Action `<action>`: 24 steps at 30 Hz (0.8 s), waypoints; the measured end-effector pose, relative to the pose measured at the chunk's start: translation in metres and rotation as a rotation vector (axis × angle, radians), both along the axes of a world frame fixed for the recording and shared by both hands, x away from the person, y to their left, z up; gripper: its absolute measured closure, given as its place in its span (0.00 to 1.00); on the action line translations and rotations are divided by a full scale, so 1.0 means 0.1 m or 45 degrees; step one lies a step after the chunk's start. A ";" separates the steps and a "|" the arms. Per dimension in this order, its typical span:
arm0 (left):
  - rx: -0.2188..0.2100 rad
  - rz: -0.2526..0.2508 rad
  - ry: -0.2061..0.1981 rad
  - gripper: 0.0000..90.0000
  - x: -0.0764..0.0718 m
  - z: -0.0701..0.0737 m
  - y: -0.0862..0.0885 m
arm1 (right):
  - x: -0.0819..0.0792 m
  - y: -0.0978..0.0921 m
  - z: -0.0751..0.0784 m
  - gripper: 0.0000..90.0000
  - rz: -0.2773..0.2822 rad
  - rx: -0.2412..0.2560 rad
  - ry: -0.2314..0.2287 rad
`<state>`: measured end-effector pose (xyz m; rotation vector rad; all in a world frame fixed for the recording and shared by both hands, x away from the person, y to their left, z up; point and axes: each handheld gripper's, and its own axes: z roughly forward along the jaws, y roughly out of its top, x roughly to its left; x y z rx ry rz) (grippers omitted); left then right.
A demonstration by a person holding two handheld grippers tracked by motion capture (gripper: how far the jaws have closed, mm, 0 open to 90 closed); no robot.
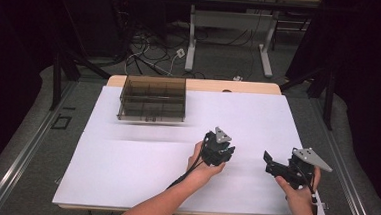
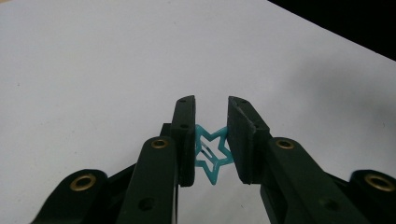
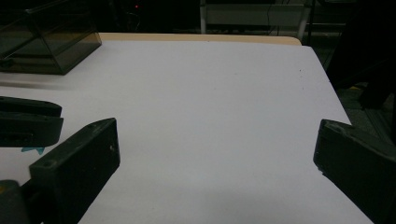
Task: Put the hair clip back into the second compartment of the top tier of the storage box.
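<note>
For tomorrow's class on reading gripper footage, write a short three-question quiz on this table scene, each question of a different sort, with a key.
1. True or false: the left gripper has its jaws closed on a small teal star-shaped clip.
2. Multiple choice: where does the brown see-through compartment box stand on the white table? A) at the far left part, B) at the near right corner, C) between the two grippers.
3. Fill in: the jaws of the right gripper stand wide ____, with nothing between them.

Key: 1 true; 2 A; 3 open.
</note>
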<state>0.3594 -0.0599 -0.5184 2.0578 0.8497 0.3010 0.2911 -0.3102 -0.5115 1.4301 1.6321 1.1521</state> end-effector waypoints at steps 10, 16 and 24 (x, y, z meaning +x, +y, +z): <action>-0.015 0.034 -0.010 0.81 0.05 0.09 0.10 | 0.00 0.00 0.00 0.00 0.001 0.000 -0.014; -0.022 0.061 -0.024 0.81 0.07 0.14 0.16 | 0.00 0.01 0.00 0.00 -0.001 -0.001 -0.015; -0.032 0.099 -0.031 0.81 0.12 0.22 0.26 | 0.00 0.00 0.00 0.00 -0.002 -0.001 -0.015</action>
